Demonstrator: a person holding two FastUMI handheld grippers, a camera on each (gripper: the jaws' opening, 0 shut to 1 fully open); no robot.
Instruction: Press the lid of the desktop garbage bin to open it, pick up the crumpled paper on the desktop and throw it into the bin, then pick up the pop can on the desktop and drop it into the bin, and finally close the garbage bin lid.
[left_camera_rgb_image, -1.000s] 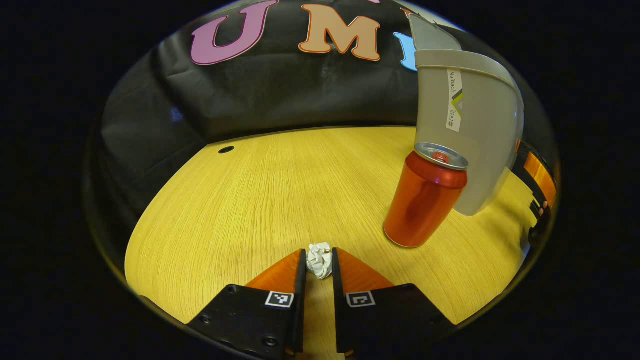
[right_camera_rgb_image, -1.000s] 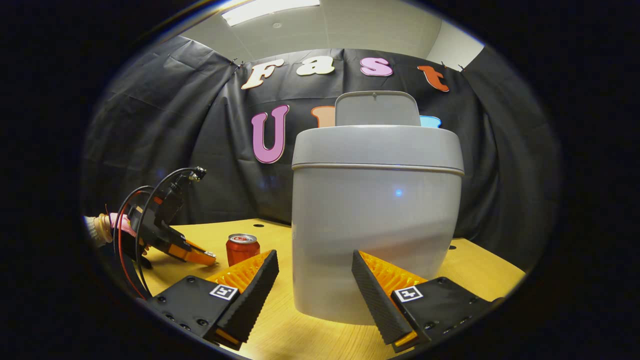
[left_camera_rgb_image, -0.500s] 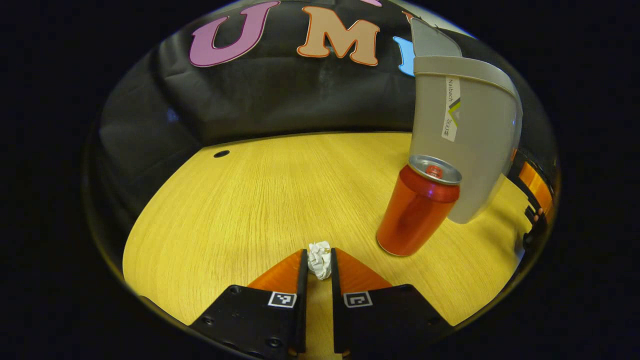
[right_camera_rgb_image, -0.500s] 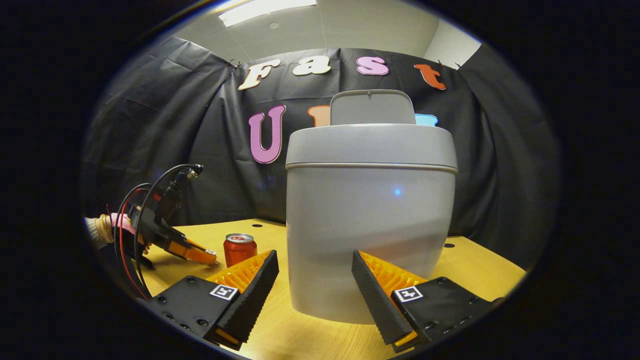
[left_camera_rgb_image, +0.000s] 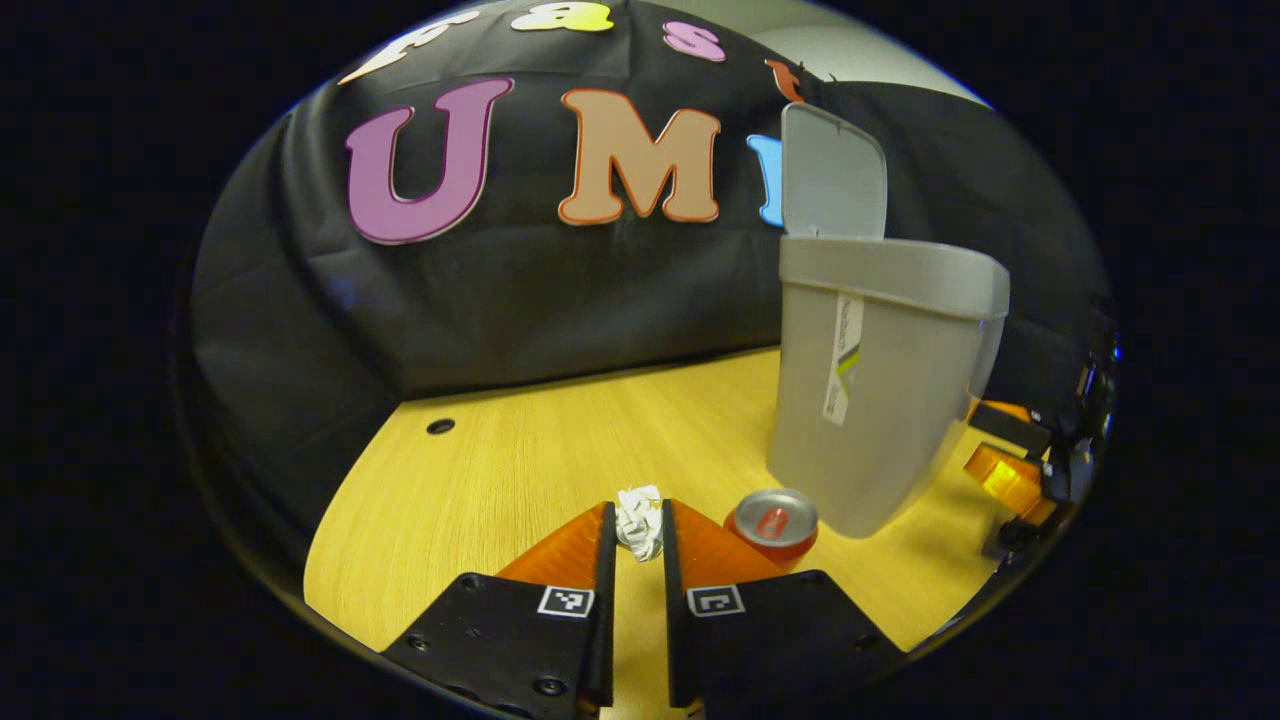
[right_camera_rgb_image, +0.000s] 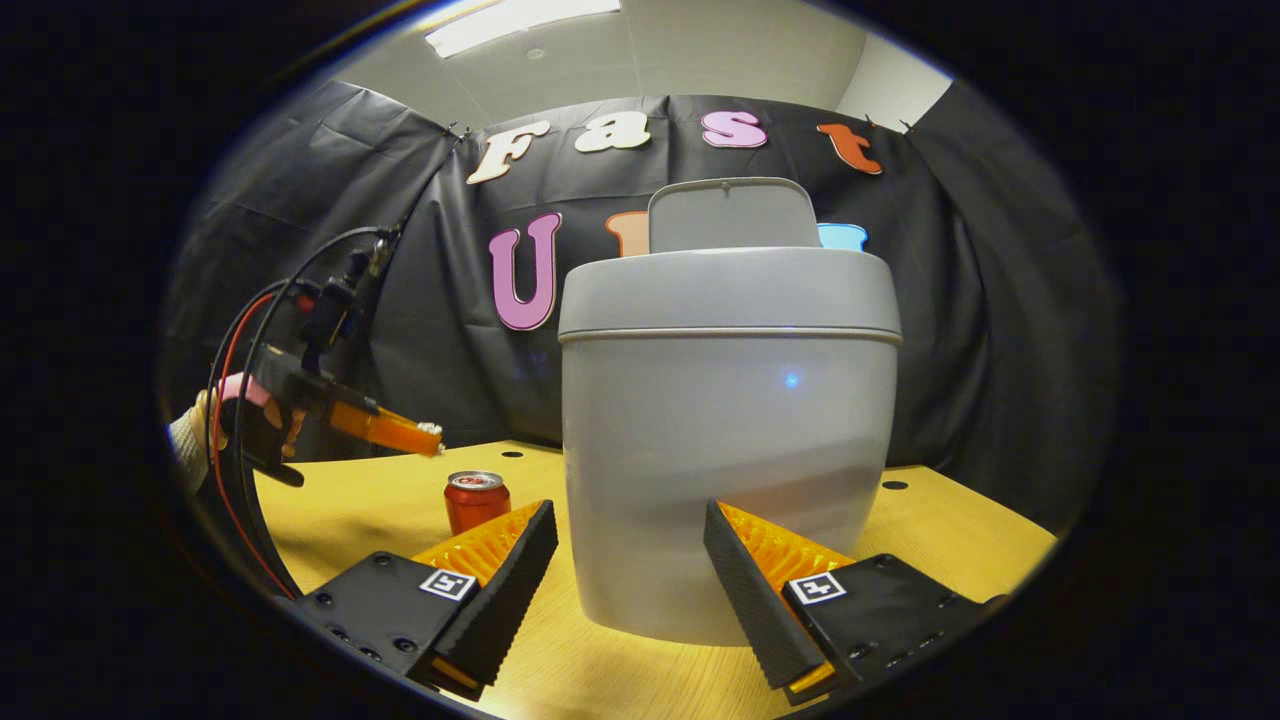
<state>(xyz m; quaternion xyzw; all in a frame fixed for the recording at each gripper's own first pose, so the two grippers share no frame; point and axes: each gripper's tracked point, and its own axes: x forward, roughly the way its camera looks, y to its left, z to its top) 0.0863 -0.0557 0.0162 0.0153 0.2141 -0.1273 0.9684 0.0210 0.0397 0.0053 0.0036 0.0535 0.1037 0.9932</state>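
We see the left gripper (left_camera_rgb_image: 638, 535) clamped on the paper (left_camera_rgb_image: 640, 520): both fingers press its sides and the wad pokes out past the tips. In the right gripper view the left gripper (right_camera_rgb_image: 432, 438) hangs in the air above the table (right_camera_rgb_image: 960, 540), a hand (right_camera_rgb_image: 235, 420) holding it at the left edge, with the paper (right_camera_rgb_image: 431, 429) a white speck at its tip, up above the can (right_camera_rgb_image: 477, 500) and left of the bin (right_camera_rgb_image: 728, 440). The can (left_camera_rgb_image: 772, 520) stands upright on the table (left_camera_rgb_image: 520, 470), just right of the left fingers in the left gripper view and close to the bin's (left_camera_rgb_image: 880, 390) base; we can't tell whether they touch. The lid (left_camera_rgb_image: 832, 175) is tipped up at the back of the bin, so the mouth is open; in the right gripper view the lid (right_camera_rgb_image: 733, 213) stands up behind the rim. The right gripper (right_camera_rgb_image: 628, 560) is low over the table, jaws spread wide, holding nothing, fingers on either side of the bin's lower front; we can't tell whether they touch it. In the left gripper view the right gripper (left_camera_rgb_image: 1010, 470) sits at the far right, beyond the bin.
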